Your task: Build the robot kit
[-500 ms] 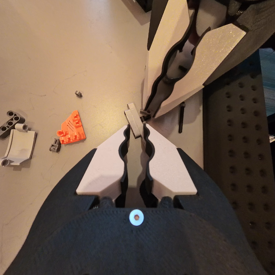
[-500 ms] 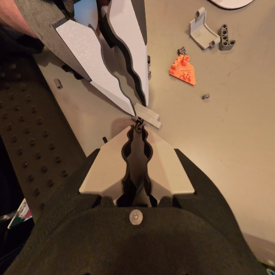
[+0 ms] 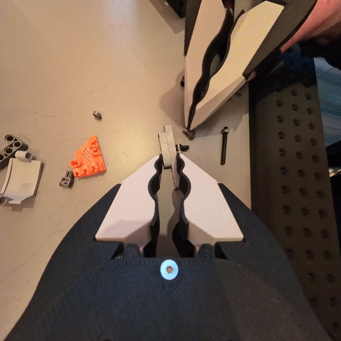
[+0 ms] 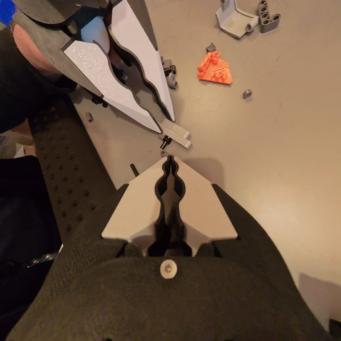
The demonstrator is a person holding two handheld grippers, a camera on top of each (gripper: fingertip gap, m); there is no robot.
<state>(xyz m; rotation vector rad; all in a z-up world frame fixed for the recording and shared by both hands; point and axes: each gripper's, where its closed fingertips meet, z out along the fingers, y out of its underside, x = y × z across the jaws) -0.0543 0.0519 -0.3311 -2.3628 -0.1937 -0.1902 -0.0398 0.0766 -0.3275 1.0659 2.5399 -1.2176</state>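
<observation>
On the beige table [image 3: 92,55], left gripper [image 3: 168,160] clamped on two stacked grey beams [image 3: 168,149] with a black pin [image 3: 182,147], right gripper [image 4: 169,156] pinched together on a small grey bushing [image 3: 188,133] just beside the pin, orange wedge piece [image 3: 88,158] well left.

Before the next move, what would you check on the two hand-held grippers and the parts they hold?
1. Left hand-held gripper shut on the grey beams: ok.
2. Black pin sticks out of the beams' side, uncovered: ok.
3. Right hand-held gripper shut on the small grey piece at its very tips: ok, though the piece is blurred.
4. Piece's hole lined up with the pin: cannot tell.
5. Piece and pin apart, not touching: ok.
6. Loose black axle lies on the table, off to the side of both grippers: ok.
</observation>
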